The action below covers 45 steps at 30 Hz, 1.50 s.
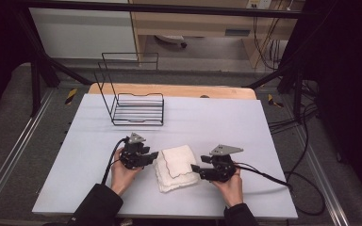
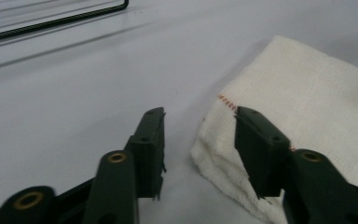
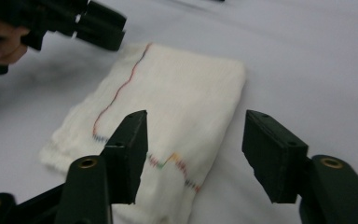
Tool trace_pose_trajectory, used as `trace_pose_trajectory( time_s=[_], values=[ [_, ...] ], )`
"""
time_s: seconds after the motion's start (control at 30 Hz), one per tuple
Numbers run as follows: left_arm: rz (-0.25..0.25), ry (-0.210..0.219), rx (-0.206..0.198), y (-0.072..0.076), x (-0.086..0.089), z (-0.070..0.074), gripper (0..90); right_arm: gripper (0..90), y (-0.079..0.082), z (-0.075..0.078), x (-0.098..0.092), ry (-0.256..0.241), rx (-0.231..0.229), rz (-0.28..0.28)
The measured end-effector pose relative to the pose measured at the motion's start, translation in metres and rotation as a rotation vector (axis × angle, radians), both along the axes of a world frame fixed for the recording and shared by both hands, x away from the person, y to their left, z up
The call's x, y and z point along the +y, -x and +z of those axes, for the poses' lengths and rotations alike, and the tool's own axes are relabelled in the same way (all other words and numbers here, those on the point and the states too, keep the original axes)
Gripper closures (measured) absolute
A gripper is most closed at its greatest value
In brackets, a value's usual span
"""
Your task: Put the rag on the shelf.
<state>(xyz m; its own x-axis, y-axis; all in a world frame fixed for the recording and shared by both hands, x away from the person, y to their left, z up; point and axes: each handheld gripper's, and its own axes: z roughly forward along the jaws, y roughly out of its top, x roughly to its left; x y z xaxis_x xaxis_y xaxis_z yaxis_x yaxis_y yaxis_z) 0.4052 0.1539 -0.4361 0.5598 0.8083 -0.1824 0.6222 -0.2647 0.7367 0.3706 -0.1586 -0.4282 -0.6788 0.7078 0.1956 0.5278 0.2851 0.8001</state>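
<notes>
Pale grey surface [image 1: 217, 117] carried a folded cloth [image 1: 176, 165] near its front edge, a wire rack [image 1: 136, 109] toward the back-left corner; left tongs [image 1: 153, 155] and right tongs [image 1: 194, 168] flanked the cloth, both gaping wide, holding nothing

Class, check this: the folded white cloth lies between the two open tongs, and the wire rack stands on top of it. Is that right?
Not quite. The folded white cloth does lie between the open left tongs and right tongs, but the wire rack stands apart from it, farther back on the table. The high view shows this.
</notes>
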Motion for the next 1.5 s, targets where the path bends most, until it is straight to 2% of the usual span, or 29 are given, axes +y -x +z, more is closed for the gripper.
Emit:
trace_pose_trajectory(
  time_s=[0.07,0.2,0.27,0.4,0.53,0.7,0.87,0.97,1.07,1.23,1.33,1.5],
  values=[
    [0.008,0.013,0.013,0.000,0.002,-0.002,47.6,33.9,-0.012,0.001,0.000,0.008,-0.017,-0.016],
    [0.004,0.000,0.016,-0.001,-0.001,-0.006,41.9,34.2,-0.037,-0.003,0.009,0.026,-0.014,-0.015],
    [-0.014,-0.004,0.011,0.001,-0.001,-0.006,38.7,38.2,-0.047,-0.007,0.014,0.033,0.013,-0.020],
    [-0.050,-0.009,0.000,0.003,0.001,-0.007,30.9,42.0,-0.064,-0.016,0.024,0.067,0.019,-0.010],
    [-0.066,-0.004,0.002,0.003,0.003,-0.007,24.8,49.9,-0.073,-0.022,0.031,0.085,0.046,-0.011],
    [-0.053,-0.002,-0.007,0.003,0.006,-0.007,23.8,61.6,-0.074,-0.024,0.039,0.083,0.073,0.013],
    [-0.044,0.011,-0.010,0.002,0.007,-0.007,23.9,68.2,-0.074,-0.024,0.041,0.065,0.128,-0.008],
    [-0.040,0.023,-0.009,0.002,0.007,-0.006,24.3,76.8,-0.073,-0.024,0.041,0.052,0.147,-0.004],
    [-0.029,0.033,-0.009,0.001,0.009,-0.004,26.0,80.0,-0.071,-0.023,0.041,0.058,0.133,-0.001],
    [-0.021,0.048,-0.006,-0.003,0.008,-0.004,29.5,81.4,-0.063,-0.017,0.040,0.051,0.066,-0.006],
    [-0.028,0.055,0.000,-0.005,0.005,-0.006,31.5,81.5,-0.059,-0.009,0.037,0.036,0.033,-0.001],
    [-0.040,0.062,0.017,-0.011,-0.003,-0.009,34.4,81.7,-0.051,-0.001,0.034,0.035,0.005,0.001]
  ],
)
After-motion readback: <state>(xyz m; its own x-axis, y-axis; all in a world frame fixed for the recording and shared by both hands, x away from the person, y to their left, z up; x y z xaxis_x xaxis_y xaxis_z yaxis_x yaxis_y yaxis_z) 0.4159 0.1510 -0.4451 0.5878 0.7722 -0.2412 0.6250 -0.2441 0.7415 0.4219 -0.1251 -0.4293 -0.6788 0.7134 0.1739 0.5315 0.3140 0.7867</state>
